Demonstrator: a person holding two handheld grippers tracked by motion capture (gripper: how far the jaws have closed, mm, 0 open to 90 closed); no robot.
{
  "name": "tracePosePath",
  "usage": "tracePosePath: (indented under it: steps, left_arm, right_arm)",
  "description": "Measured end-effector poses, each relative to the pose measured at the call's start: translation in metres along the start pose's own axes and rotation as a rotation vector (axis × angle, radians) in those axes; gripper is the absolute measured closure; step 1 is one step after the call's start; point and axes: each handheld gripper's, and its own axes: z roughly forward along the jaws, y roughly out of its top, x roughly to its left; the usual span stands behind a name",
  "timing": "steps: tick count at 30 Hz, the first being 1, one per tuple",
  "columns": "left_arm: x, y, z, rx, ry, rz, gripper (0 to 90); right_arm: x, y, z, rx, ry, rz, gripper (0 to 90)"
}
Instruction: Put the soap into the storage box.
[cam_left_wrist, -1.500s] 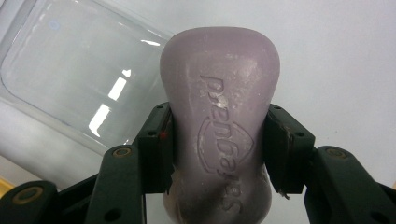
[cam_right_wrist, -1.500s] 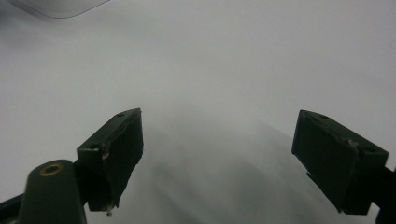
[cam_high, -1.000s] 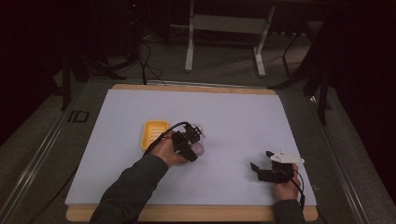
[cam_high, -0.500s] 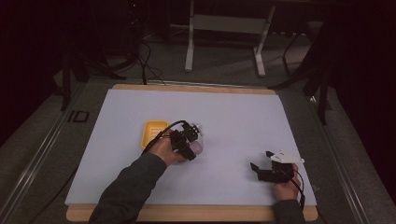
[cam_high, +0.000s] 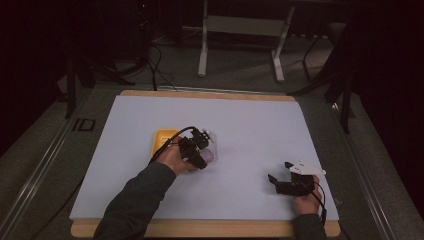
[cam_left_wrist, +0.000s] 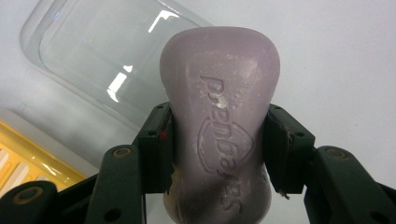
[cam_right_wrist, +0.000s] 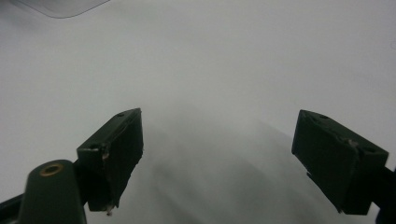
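Observation:
A pale purple bar of soap (cam_left_wrist: 219, 126) with embossed lettering sits squeezed between the jaws of my left gripper (cam_left_wrist: 217, 149), which is shut on it. Behind the bar lies a clear plastic lid (cam_left_wrist: 102, 60), and a yellow soap tray (cam_left_wrist: 28, 154) shows at the lower left. From above, the left gripper (cam_high: 200, 152) holds the soap (cam_high: 209, 156) just right of the yellow tray (cam_high: 162, 140) near the middle of the white mat. My right gripper (cam_right_wrist: 219, 158) is open over bare mat; in the high view the right gripper (cam_high: 280, 177) rests at the front right.
A white mat (cam_high: 250, 125) covers the wooden table (cam_high: 200, 231). Table legs and cables stand on the dark floor beyond the far edge. A corner of the clear lid (cam_right_wrist: 60, 5) shows at the top left of the right gripper view.
The left hand has shifted very slightly; the soap stays in the left gripper. The right gripper has not moved.

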Motion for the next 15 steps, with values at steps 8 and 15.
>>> tracePosePath:
  steps: [8,15]
  left_arm:
    - [0.0048,-0.0025,-0.002,-0.011,0.001,-0.025,49.7]
    - [0.0091,-0.0043,-0.0021,-0.018,0.001,-0.04,49.7]
  right_arm:
    - [0.0,0.0,0.0,0.001,-0.001,-0.001,16.2]
    - [0.0,0.0,0.0,0.0,0.0,-0.001,16.3]
